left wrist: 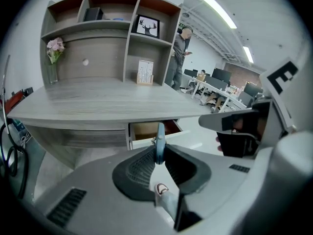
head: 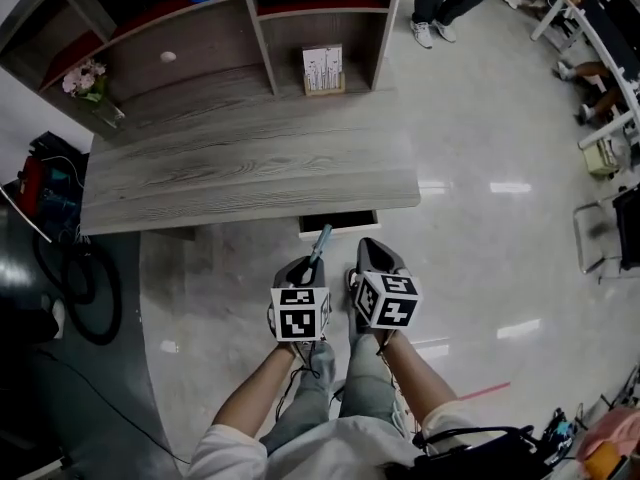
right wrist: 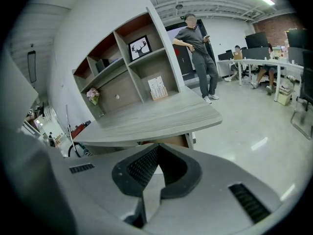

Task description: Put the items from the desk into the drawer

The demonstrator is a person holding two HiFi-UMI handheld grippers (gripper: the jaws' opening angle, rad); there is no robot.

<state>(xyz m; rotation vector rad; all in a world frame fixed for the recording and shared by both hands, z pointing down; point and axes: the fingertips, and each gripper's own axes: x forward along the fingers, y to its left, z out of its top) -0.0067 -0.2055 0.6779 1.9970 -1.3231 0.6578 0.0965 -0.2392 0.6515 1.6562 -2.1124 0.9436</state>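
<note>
Pinches what looks like a blue pen (left wrist: 160,137) between the tips of the left tool (left wrist: 159,153), too thin to name for certain. Leaves most of the shaft poking forward and up beyond the pads. Has the right tool (right wrist: 156,150) closed on nothing, pads pressed flat together, just beside the left one. Holds both out past the front edge of the surface (head: 250,168), near its right-front corner and not touching it. Shows, under that front edge, a drawer (left wrist: 146,130) pulled out only a little: a thin dark slot from above, a wooden inside from the left gripper view. Shows a printed card (head: 322,69) at the back edge and a vase of flowers (head: 88,83) toward the back-left corner.

Probably calls next for carrying the pen to the drawer. Risks striking the front edge or the drawer face with so small an opening, and tipping the pen onto the floor. Risks a swivel or slide between the pads on any jolt, given so short a pinch near one end. Seems safer to widen the drawer with the right tool first, minding a knock between the two tools.
</note>
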